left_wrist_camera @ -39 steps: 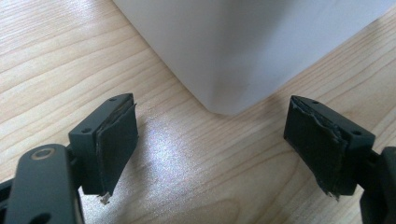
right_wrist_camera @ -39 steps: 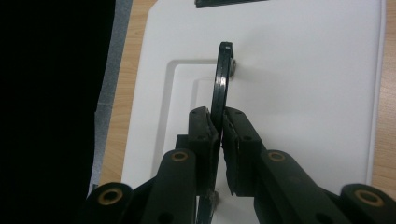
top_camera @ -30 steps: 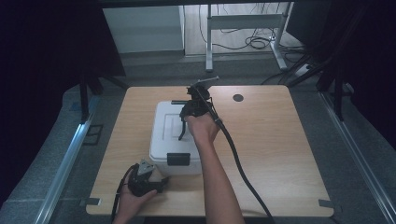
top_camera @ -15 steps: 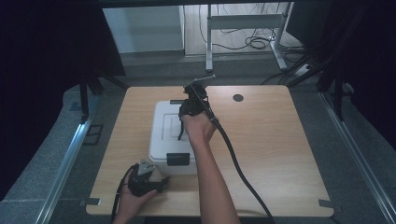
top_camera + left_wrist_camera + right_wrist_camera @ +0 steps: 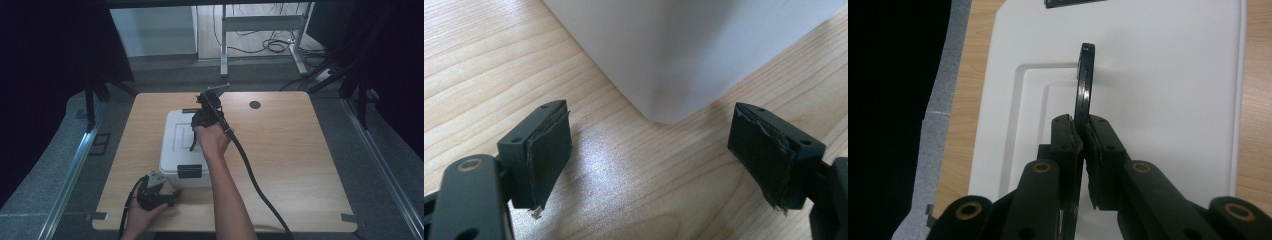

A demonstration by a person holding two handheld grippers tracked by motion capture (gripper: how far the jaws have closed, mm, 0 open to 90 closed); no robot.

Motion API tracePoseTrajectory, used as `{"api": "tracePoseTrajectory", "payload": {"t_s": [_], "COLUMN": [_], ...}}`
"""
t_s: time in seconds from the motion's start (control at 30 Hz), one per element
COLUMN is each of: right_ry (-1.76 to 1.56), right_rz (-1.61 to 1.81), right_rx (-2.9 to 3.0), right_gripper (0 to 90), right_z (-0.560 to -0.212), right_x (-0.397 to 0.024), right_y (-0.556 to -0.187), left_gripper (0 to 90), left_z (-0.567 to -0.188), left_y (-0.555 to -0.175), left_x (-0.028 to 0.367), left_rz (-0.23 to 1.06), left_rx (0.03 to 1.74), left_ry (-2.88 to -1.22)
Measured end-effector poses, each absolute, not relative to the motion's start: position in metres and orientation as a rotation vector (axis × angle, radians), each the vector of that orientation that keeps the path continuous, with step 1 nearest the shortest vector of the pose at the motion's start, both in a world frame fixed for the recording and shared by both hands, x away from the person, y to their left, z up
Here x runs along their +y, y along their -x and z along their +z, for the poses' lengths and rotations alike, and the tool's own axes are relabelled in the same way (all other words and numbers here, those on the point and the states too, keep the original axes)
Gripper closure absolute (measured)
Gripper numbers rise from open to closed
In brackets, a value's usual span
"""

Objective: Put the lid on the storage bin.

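Right claw (image 5: 1082,131) pinches black handle (image 5: 1083,85); white box's (image 5: 172,155) corner faces left claw (image 5: 651,152).

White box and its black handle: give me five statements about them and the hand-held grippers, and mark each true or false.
1. The right hand-held gripper is shut on the black handle. True.
2. The handle lies flat in the lid's recess. False: it stands raised above the lid.
3. The left hand-held gripper is open, holding nothing. True.
4. The left hand-held gripper grips the white box. False: a box corner lies just ahead of its jaws, apart from them.
5. The box sits on a wooden table. True.
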State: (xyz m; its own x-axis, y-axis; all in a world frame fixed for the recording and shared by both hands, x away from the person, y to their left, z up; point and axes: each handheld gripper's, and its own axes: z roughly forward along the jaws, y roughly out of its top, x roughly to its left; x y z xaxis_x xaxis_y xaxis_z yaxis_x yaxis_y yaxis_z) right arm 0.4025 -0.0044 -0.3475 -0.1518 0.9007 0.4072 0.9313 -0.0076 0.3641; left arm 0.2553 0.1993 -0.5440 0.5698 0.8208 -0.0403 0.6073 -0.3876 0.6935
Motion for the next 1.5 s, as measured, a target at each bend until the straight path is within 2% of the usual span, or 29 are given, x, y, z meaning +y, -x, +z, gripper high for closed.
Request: {"api": "tracePoseTrajectory", "payload": {"t_s": [0.1,0.2,0.33,0.57,0.8,1.2,1.5], "right_ry": [1.951,1.873,1.770,1.674,1.654,1.728,1.728], "right_rz": [-0.899,-0.934,-1.061,-1.080,-1.151,-1.324,-1.444], "right_rx": [-2.214,-2.278,-2.273,-2.347,-2.386,-2.349,-2.353], "right_gripper": [70.9,69.5,55.5,47.3,45.2,41.7,40.6], "right_z": [-0.346,-0.345,-0.343,-0.351,-0.355,-0.367,-0.409], "right_x": [-0.004,-0.008,-0.020,-0.036,-0.063,-0.143,-0.196], "right_y": [-0.403,-0.403,-0.403,-0.410,-0.406,-0.400,-0.384], "left_gripper": [17.5,17.6,17.7,17.9,17.7,17.8,17.9], "left_z": [-0.544,-0.544,-0.544,-0.544,-0.544,-0.544,-0.544], "left_y": [-0.256,-0.255,-0.255,-0.255,-0.255,-0.255,-0.255], "left_x": [0.200,0.199,0.199,0.199,0.199,0.199,0.199], "left_rz": [0.403,0.409,0.409,0.411,0.411,0.415,0.416], "left_rx": [1.136,1.136,1.135,1.135,1.133,1.137,1.138], "left_ry": [-2.125,-2.129,-2.130,-2.132,-2.138,-2.133,-2.135]}}
